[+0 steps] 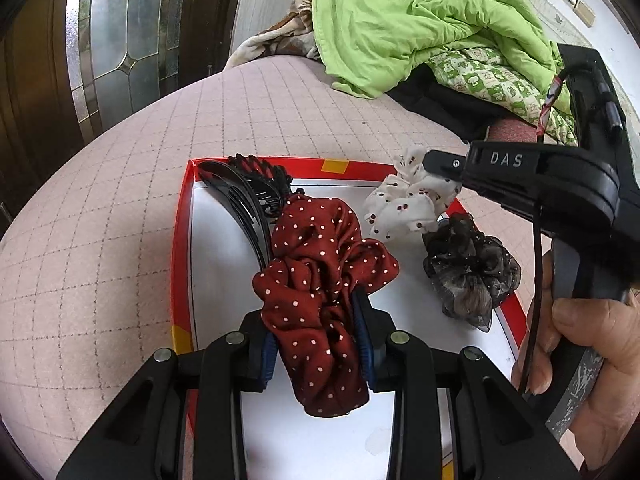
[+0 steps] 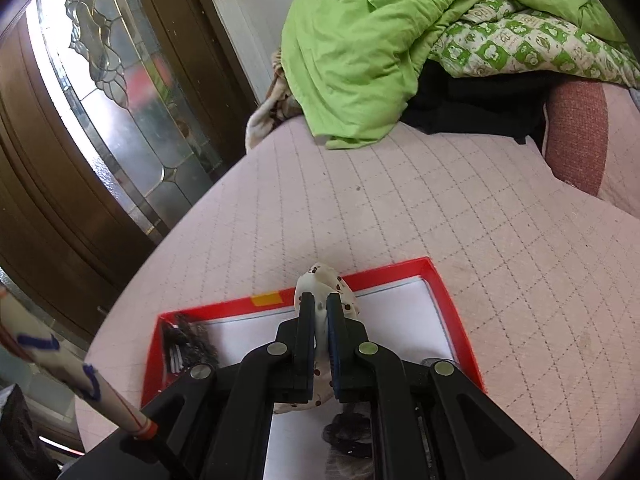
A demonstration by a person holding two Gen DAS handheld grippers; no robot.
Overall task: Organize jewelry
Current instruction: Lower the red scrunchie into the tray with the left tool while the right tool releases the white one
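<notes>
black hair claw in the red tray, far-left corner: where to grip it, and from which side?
Judgement: grip the black hair claw across its smooth curved spine, coming from above on the open left side. It lies along the red tray wall, teeth toward the far rim, and the red dotted scrunchie, held in the left gripper, crowds its right side.

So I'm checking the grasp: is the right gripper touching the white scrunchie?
Touching. The right wrist view shows the right gripper shut on the white scrunchie, fabric pinched between its pads above the red tray.
</notes>
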